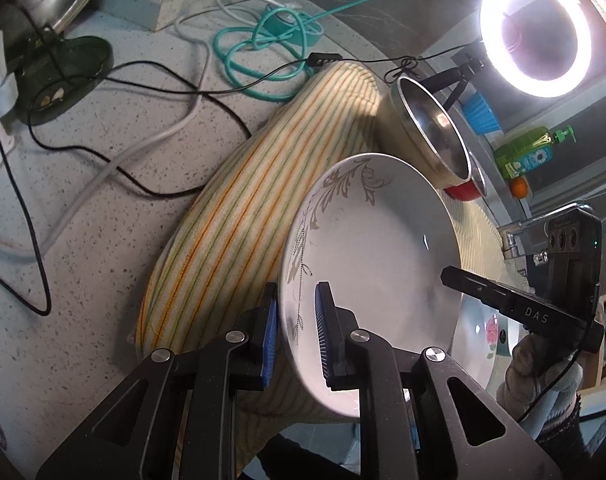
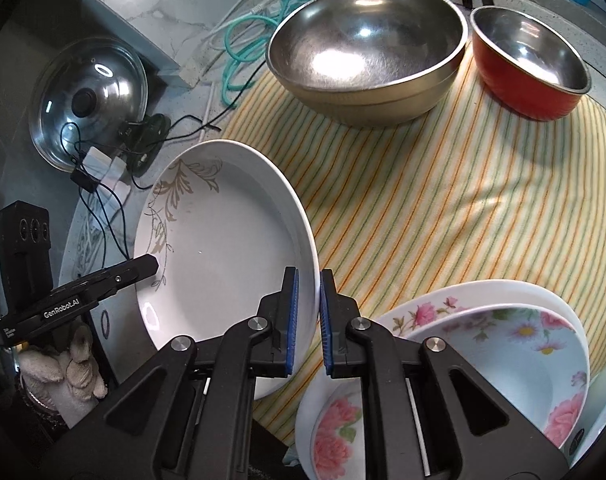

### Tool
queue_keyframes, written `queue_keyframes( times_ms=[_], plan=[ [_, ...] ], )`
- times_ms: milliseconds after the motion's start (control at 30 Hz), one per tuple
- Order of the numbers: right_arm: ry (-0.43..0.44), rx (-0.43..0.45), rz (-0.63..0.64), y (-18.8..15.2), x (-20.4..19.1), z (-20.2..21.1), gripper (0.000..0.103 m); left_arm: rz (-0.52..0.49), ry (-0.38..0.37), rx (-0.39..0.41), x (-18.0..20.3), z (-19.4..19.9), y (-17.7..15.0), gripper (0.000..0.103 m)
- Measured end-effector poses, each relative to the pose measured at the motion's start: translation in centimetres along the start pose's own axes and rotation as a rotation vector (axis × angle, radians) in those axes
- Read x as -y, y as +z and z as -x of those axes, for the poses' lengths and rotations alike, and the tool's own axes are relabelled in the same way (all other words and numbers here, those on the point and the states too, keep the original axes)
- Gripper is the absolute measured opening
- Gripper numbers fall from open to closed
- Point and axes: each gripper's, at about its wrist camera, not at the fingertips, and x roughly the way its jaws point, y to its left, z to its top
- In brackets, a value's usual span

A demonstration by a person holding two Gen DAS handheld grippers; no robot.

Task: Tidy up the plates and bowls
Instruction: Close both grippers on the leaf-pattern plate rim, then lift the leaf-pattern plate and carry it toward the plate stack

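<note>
A white plate with a grey leaf pattern (image 1: 375, 248) (image 2: 227, 240) is held above the striped cloth (image 2: 443, 208), tilted. My left gripper (image 1: 297, 332) straddles its rim on one side, with a gap left on the inner pad. My right gripper (image 2: 308, 320) is shut on the opposite rim. A large steel bowl (image 2: 367, 52) (image 1: 431, 128) and a red steel bowl (image 2: 531, 68) (image 1: 465, 190) stand at the cloth's far end. Flowered plates and bowls (image 2: 503, 344) are stacked at the near right.
Black, white and teal cables (image 1: 263, 44) lie on the speckled counter (image 1: 83, 184). A pot lid (image 2: 87, 100) leans at the back left. A ring light (image 1: 535, 32), a green soap bottle (image 1: 531, 148) and a tap (image 1: 515, 236) are on the right.
</note>
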Motion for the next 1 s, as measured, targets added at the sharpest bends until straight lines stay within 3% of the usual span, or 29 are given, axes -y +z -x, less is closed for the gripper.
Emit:
queue_keyframes(
  times_ms=[433,1000],
  plan=[
    [-0.008,0.115,-0.126,-3.8,3.0,6.6,0.01,-0.138,-0.081,-0.001,5.7,0.3,0.7,0.015],
    [-0.081,0.18,-0.37,-11.7,10.2,10.6,0.01,-0.354,-0.16,-0.142,14.3,-4.8,-1.3,0.015]
  ],
)
